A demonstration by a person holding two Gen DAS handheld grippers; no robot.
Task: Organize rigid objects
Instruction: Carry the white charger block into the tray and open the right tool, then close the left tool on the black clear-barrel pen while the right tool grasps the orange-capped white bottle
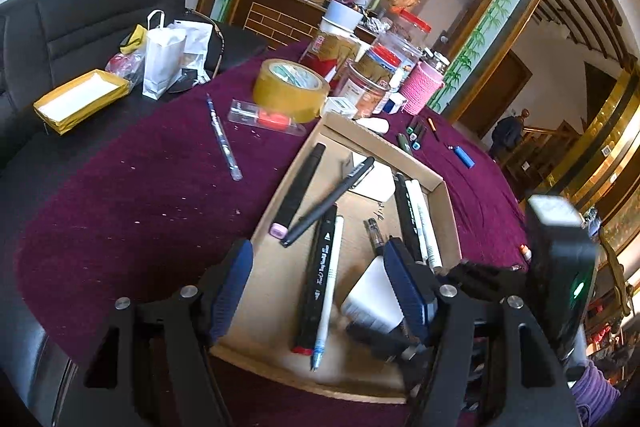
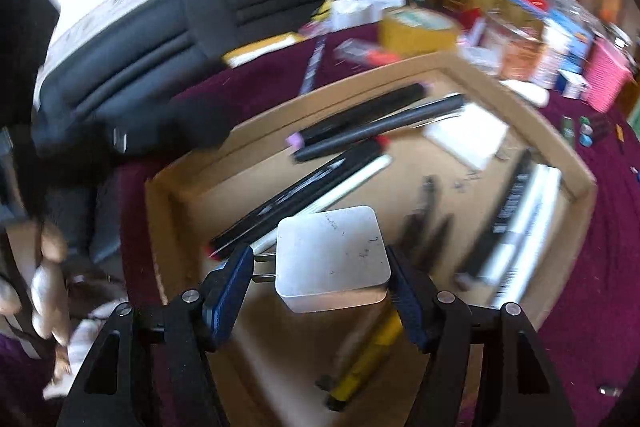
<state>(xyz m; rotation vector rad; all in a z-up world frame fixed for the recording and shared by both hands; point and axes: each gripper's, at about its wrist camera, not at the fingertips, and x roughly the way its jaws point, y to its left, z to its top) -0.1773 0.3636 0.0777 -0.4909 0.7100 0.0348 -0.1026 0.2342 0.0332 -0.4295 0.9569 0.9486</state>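
Observation:
A shallow cardboard tray lies on the maroon cloth and holds several pens and markers, among them a black marker with a pink end and a white pen. My left gripper hovers open over the tray's near part with nothing between its pads. My right gripper is shut on a white plug charger above the tray; its prongs press against the left pad. That charger shows beside my left gripper's right finger. A yellow marker lies under it.
Outside the tray lie a blue pen, a packaged orange item, a tape roll, small markers and a blue lighter. Jars and a pink cup crowd the far edge. A black sofa holds a white bag.

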